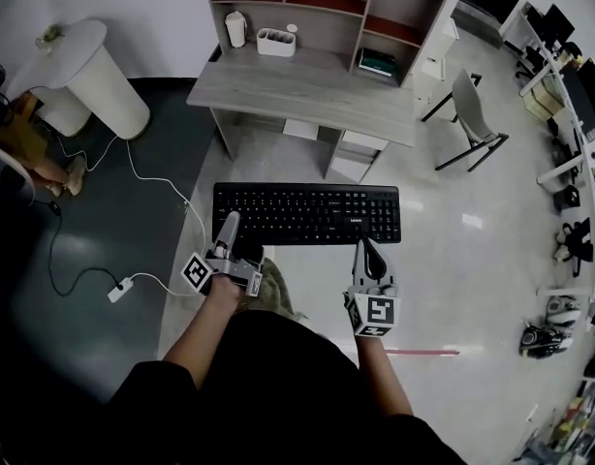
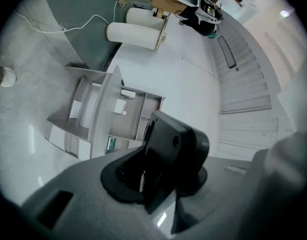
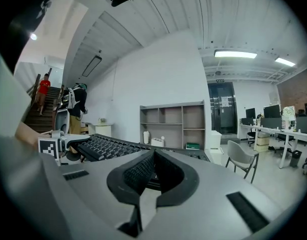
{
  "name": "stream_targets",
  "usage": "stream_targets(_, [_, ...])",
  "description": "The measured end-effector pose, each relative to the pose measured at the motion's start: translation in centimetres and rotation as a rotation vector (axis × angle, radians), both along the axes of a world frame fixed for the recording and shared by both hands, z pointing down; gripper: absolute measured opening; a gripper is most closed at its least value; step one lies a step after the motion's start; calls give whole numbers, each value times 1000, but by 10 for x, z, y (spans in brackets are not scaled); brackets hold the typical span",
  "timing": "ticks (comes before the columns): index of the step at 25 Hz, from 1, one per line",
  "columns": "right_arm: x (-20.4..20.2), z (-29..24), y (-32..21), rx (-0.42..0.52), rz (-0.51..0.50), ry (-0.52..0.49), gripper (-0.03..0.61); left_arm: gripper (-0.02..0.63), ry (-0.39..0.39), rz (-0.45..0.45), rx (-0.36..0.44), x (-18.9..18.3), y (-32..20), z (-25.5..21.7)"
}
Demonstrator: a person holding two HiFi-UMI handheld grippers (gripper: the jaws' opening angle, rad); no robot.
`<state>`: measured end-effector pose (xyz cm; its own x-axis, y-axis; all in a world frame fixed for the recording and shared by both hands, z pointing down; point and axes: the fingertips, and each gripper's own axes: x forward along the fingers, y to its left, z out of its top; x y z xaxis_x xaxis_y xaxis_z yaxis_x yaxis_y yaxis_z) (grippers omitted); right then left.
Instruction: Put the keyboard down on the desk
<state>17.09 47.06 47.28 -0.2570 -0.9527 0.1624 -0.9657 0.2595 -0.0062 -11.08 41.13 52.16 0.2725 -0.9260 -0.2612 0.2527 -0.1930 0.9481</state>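
Currently both grippers are clamping the black keyboard (image 1: 306, 213) by its near edge, left gripper (image 1: 227, 232) at seven o'clock, right gripper (image 1: 367, 253) at five, holding it aloft. The grey desk (image 1: 307, 90) is lying at twelve o'clock, well apart; keeping the board level and lowering both ends together is looking wisest. Its logo (image 1: 357, 220) is showing too small to read.

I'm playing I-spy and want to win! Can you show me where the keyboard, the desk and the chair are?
keyboard (image 1: 307, 213), head view, middle of its black keys.
desk (image 1: 307, 87), head view, bare part of its top.
chair (image 1: 475, 105), head view, its grey back.
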Motion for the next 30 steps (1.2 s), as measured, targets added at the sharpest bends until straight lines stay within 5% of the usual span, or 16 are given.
stream_targets(15, [-80, -27, -213, -12, 1, 74, 14, 98, 43, 44, -14, -92, -189, 16])
stream_targets(30, [-136, -21, -287, -46, -1, 115, 14, 98, 80, 83, -32, -146, -293, 38])
